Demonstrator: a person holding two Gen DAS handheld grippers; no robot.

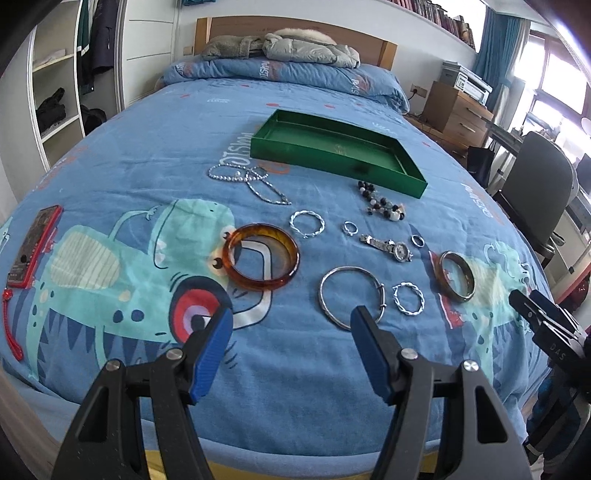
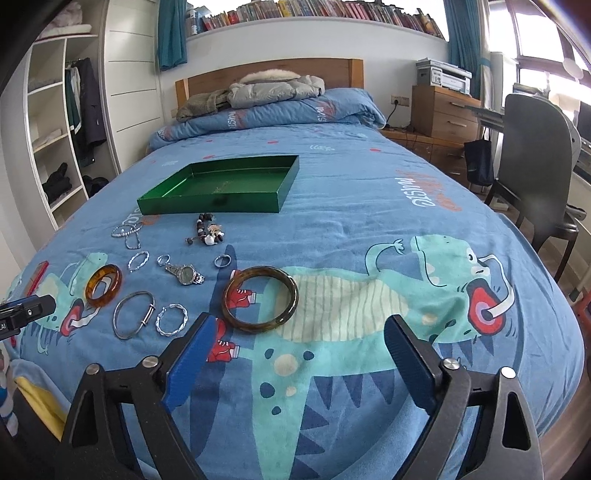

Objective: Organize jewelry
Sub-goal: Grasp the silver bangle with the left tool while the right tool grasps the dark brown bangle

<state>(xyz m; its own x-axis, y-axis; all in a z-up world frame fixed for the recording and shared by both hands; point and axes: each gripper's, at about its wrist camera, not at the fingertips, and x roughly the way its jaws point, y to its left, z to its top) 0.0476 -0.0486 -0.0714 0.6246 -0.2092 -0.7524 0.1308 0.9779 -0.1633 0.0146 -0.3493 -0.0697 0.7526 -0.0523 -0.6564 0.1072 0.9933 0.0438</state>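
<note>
Soft quilt on the bed (image 2: 369, 192) is the risk, I think: thin rings can sink into the cloth, so a grasp may pinch fabric or push the piece away. The jewelry, like the dark bangle (image 2: 260, 299) and amber bangle (image 1: 260, 257), lies before the empty green tray (image 1: 332, 147). Left tongs (image 1: 291, 321) and right tongs (image 2: 299, 328) both stand wide apart, holding and touching nothing.

Daylit bedroom: bed (image 2: 369, 206), wardrobe (image 2: 55, 122), bookshelf (image 2: 314, 11).
</note>
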